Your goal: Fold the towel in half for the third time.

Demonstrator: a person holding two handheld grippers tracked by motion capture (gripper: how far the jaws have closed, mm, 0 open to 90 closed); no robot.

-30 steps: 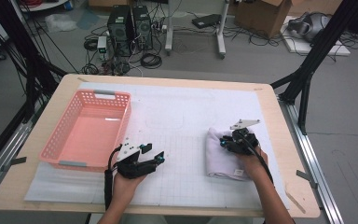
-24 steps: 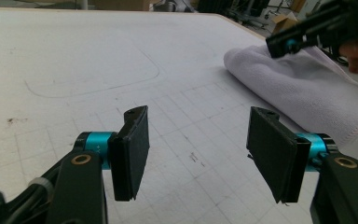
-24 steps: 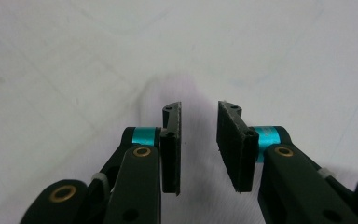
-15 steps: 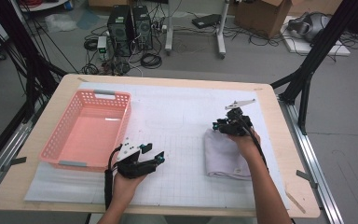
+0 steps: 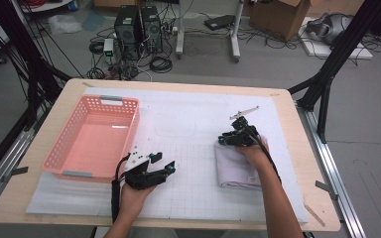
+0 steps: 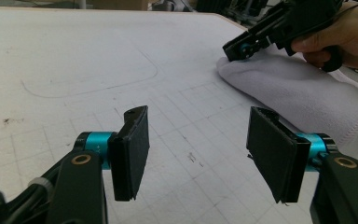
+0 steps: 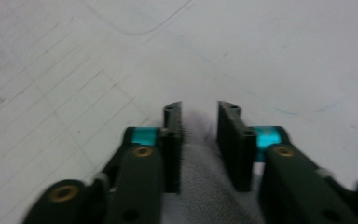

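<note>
**Right gripper pinching the cloth edge, and that grip looks thin**

So the folded white fabric cloth (image 5: 238,166) is lying flat on the white gridded table mat (image 5: 193,148), right-of-centre, well apart from the pink plastic slotted basket (image 5: 92,141) over on the left. The right gripper (image 5: 223,140) sits at the cloth's far corner. In the right gripper view its jaws have just been closing, and a narrow ridge of the cloth (image 7: 200,154) sits between them, so I'd call it pinched on the cloth. There's still a sliver of a gap on one side though, so it's not a deep bite.

The left gripper (image 5: 167,169) is parked on the mat near the basket's front corner, jaws spread wide with nothing in them (the left gripper view shows bare mat between the pads (image 6: 135,149)).

What could go wrong, as I see it:
- Only the top layer may be caught, so lifting could unfold the cloth instead of moving it whole.
- That shallow pinch could slip off if the hand pulls fast.
- With the left gripper idle, nothing pins the near edge, so the whole cloth might drag and bunch up.
</note>
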